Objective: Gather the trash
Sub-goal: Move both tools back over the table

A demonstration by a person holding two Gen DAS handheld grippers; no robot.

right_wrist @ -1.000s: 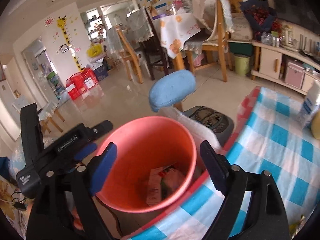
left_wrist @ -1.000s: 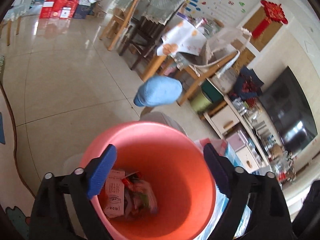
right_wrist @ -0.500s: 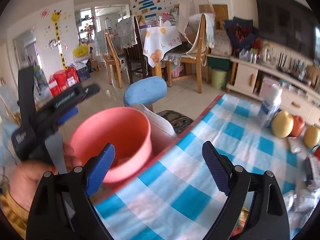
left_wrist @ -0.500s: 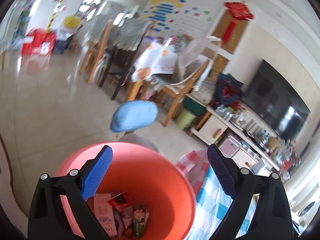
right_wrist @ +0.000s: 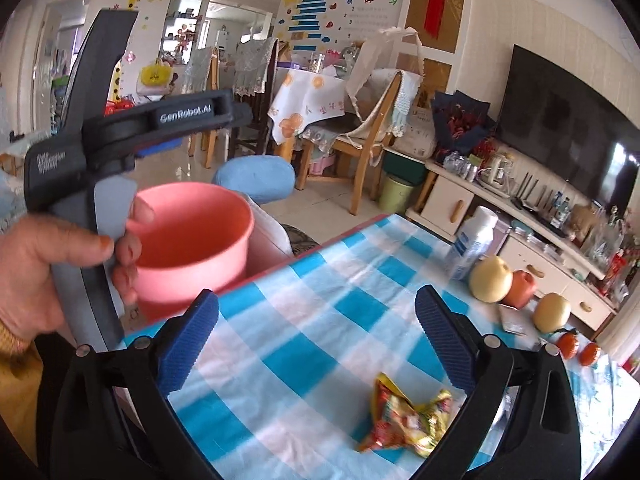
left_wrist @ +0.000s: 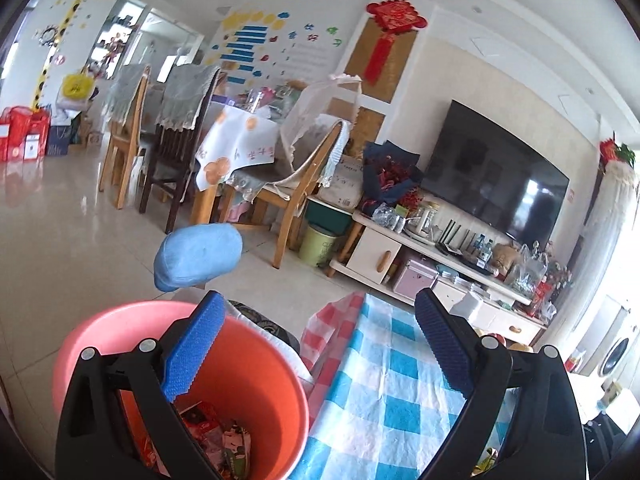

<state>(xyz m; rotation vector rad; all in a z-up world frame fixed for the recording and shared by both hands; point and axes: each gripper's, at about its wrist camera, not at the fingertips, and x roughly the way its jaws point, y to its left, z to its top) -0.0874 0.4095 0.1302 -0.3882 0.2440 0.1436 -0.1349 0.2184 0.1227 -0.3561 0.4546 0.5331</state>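
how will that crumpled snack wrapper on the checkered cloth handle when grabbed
The wrapper looks like thin crinkled foil, so probably very light and floppy. It will likely crush flat between the right tool pads, and its glossy surface may slip.

Blue-and-white checked tablecloth (right_wrist: 320,300) covers the near table. At its 2 o'clock side: a white bottle with blue label (right_wrist: 470,242) standing upright, two pale yellow pears (right_wrist: 490,279) with a red apple (right_wrist: 520,288) between them, and two small oranges (right_wrist: 568,342) further toward 3 o'clock. Black television (left_wrist: 496,176) at 1 o'clock above a white cabinet (left_wrist: 374,254). Green bin (left_wrist: 318,244) on the floor beside the cabinet. Wooden chair (left_wrist: 300,196) and cloth-draped dining table (left_wrist: 236,148) at 11 o'clock. Red knot ornament (left_wrist: 394,28) on the wall at 12 o'clock.
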